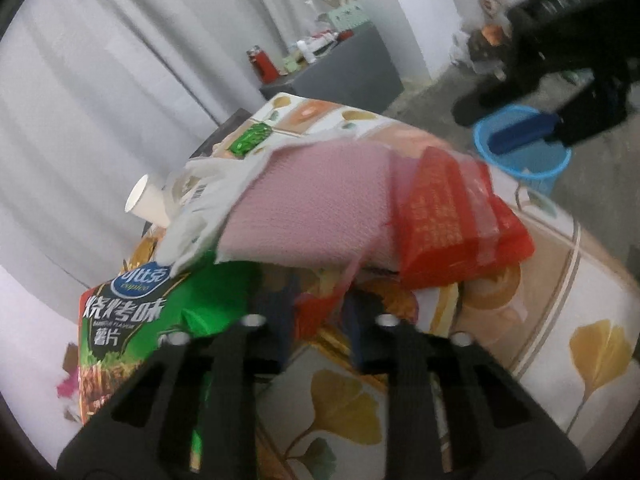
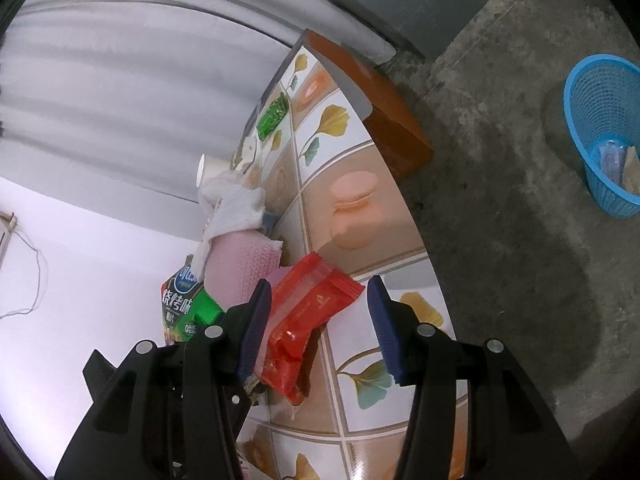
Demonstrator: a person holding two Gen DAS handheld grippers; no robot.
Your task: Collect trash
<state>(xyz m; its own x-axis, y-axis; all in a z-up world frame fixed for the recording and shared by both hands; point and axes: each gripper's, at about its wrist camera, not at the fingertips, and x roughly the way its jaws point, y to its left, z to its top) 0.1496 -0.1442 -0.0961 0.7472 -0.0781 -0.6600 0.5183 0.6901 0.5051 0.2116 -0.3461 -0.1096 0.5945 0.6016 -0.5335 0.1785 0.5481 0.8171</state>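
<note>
**A:** Where was the red wrapper (image 2: 308,320) relative to the fingers?

**B:** It was on top of the litter pile, at the edge of the table with the ginkgo-print cloth (image 1: 560,320). It leaned on a pink padded sheet (image 1: 312,208) and had a green crisp bag (image 1: 132,320) beside it. From the right wrist, it lay straight ahead between the two blue pads. Its long axis ran roughly along the fingers, tipped a little to the right.

**A:** So the right gripper (image 2: 320,282) had it?

**B:** No. Its jaws stood apart. The left pad looked just beside the wrapper's edge, and the right pad was clear of it.

**A:** And the left gripper (image 1: 316,312)?

**B:** It was nearer. Its jaws were drawn close, with the wrapper's near end pinched between them. That view was blurred, so I judged it a grip rather than seeing it cleanly.

**A:** Then where did the wrapper have to go?

**B:** To the blue mesh basket (image 2: 604,132), which stood on the concrete floor, well apart from the table and off to the right. It already held some scraps. In my view the left hand would have to cross over the table edge to reach it. The wrapper could also have dragged the pink sheet or the paper cup (image 1: 144,200) along.
</note>
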